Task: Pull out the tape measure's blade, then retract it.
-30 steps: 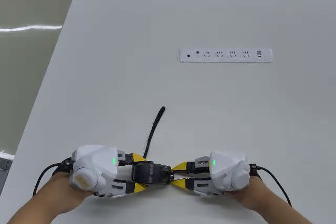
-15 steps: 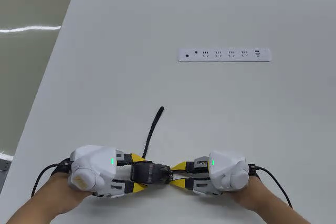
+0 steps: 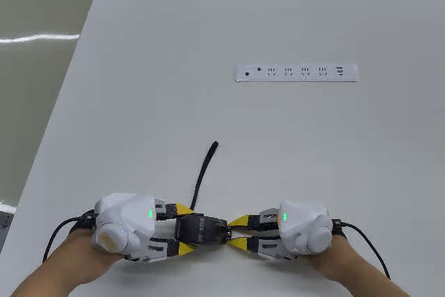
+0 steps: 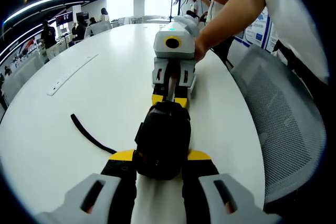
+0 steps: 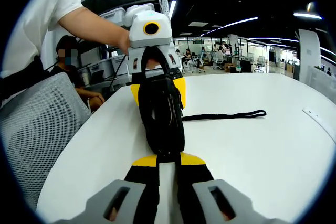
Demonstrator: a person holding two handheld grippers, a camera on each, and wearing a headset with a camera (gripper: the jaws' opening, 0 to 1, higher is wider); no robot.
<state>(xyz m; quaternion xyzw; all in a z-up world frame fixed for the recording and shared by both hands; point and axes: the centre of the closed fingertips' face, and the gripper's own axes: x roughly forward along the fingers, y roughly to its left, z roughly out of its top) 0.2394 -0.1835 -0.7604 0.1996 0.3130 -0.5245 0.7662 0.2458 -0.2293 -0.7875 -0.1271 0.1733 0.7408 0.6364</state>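
A black tape measure [image 3: 200, 229] lies low on the white table, gripped across its case by my left gripper [image 3: 179, 230]. In the left gripper view the yellow-tipped jaws of the left gripper [image 4: 160, 156] clamp the tape measure [image 4: 164, 137] from both sides. My right gripper [image 3: 236, 231] faces it from the right, jaws nearly together at the case's blade end. In the right gripper view the right gripper [image 5: 168, 159] pinches the blade tip at the foot of the tape measure [image 5: 163, 111]. No length of blade shows between them. The black wrist strap [image 3: 204, 172] trails away over the table.
A white power strip [image 3: 297, 72] lies flat farther back on the table [image 3: 313, 158]. The table's left edge [image 3: 66, 88] drops to the floor. A grey mesh chair [image 4: 278, 114] stands close behind the near edge. People and desks fill the room beyond.
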